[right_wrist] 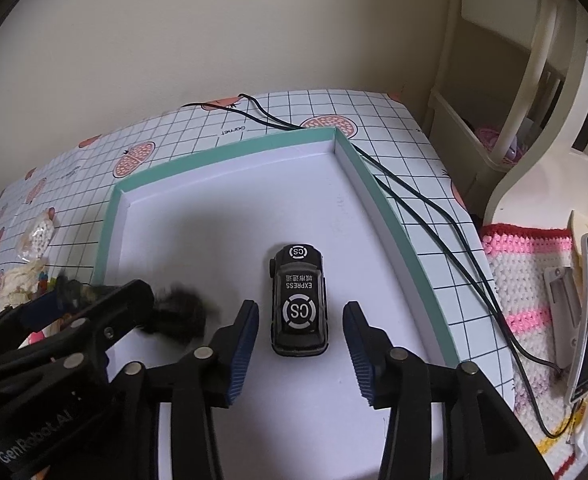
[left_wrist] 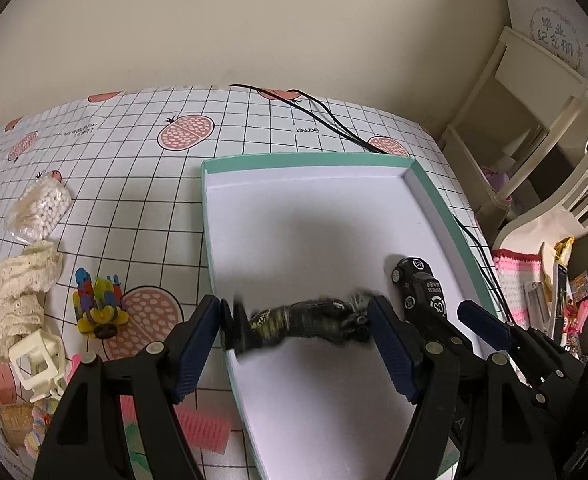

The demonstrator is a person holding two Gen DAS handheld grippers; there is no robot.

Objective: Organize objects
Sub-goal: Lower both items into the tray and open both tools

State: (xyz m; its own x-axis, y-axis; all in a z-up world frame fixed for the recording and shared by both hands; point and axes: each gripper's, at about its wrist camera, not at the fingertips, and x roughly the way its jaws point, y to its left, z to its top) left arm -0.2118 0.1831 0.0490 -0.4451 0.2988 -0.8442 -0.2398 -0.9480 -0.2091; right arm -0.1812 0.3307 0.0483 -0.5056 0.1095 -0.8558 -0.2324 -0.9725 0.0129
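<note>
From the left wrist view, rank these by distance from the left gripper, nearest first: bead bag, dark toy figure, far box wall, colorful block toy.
1. Dark toy figure, between the left gripper's open fingers.
2. Colorful block toy, on the cloth to its left.
3. Bead bag, farther left and back.
4. Far box wall, straight ahead.

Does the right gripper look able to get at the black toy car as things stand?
Probably yes: the right gripper is open, with the black toy car lying lengthwise in the gap ahead of its fingers and nothing between them.
</note>
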